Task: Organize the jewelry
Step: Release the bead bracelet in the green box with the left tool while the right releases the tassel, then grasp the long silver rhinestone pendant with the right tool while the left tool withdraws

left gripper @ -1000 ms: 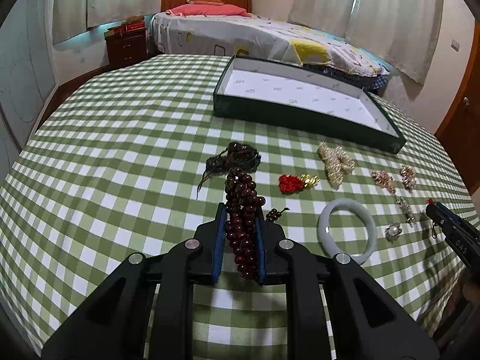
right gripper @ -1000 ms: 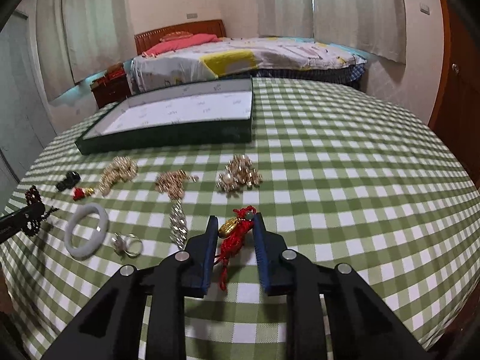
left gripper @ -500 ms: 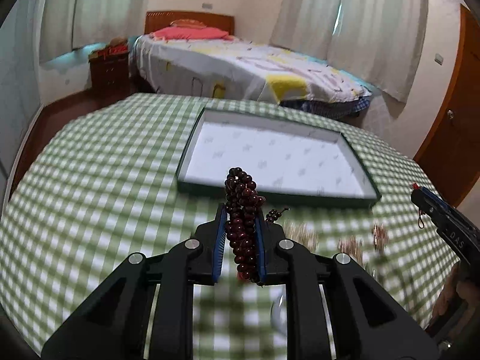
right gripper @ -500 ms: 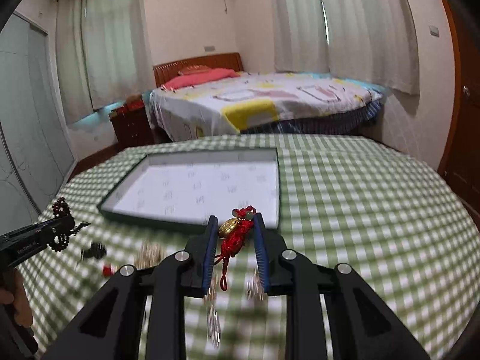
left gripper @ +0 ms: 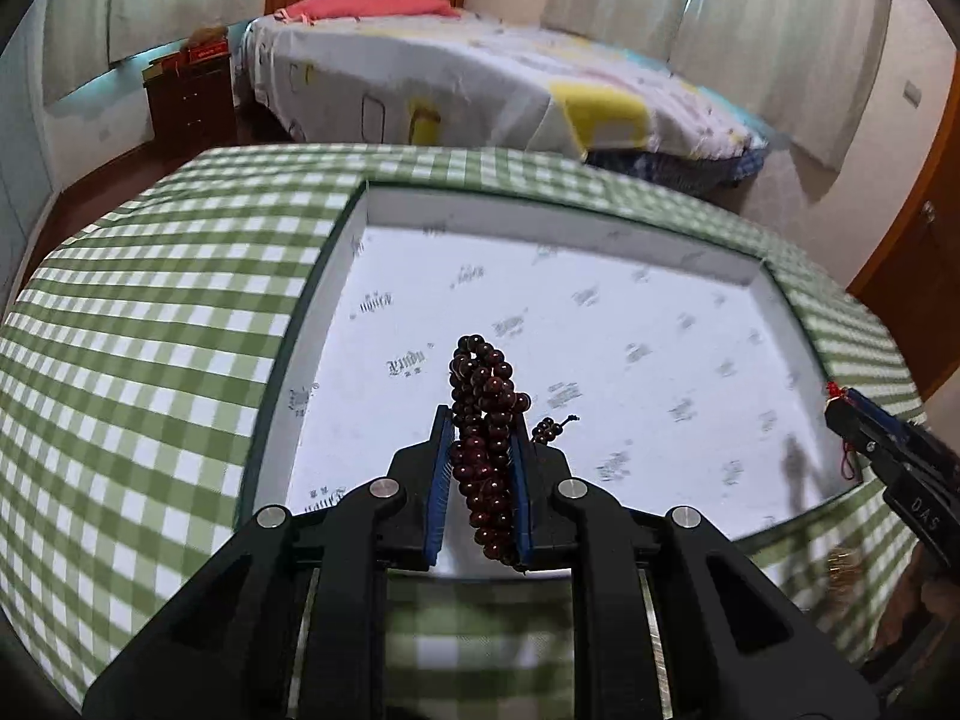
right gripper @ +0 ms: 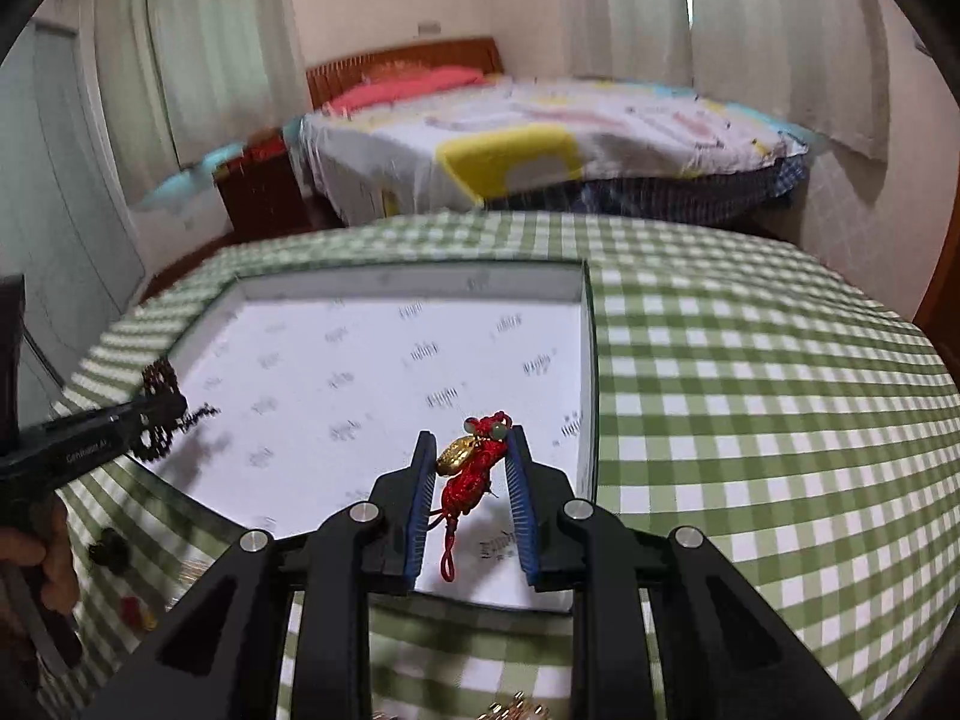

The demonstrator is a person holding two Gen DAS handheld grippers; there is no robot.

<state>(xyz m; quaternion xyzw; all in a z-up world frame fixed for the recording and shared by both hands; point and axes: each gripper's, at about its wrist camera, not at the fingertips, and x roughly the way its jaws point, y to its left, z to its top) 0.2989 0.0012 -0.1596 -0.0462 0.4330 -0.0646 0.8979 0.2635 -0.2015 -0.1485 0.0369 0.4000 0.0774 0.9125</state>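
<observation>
step: lower both over tray [left gripper: 360, 228] floor b4 releasing, keep apart | l gripper [left gripper: 480, 456] clamped on dark bead strand [left gripper: 483, 420], above tray's near-left | r gripper [right gripper: 468, 480] narrow, holding red-gold charm [right gripper: 465, 462] over near-right corner | green check cloth [right gripper: 750, 390], bed [right gripper: 540, 138] behind, curtains [left gripper: 780, 18]

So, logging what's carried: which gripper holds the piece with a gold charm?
The right gripper: its red knotted charm has a gold bead. The left gripper holds dark beads.
</observation>
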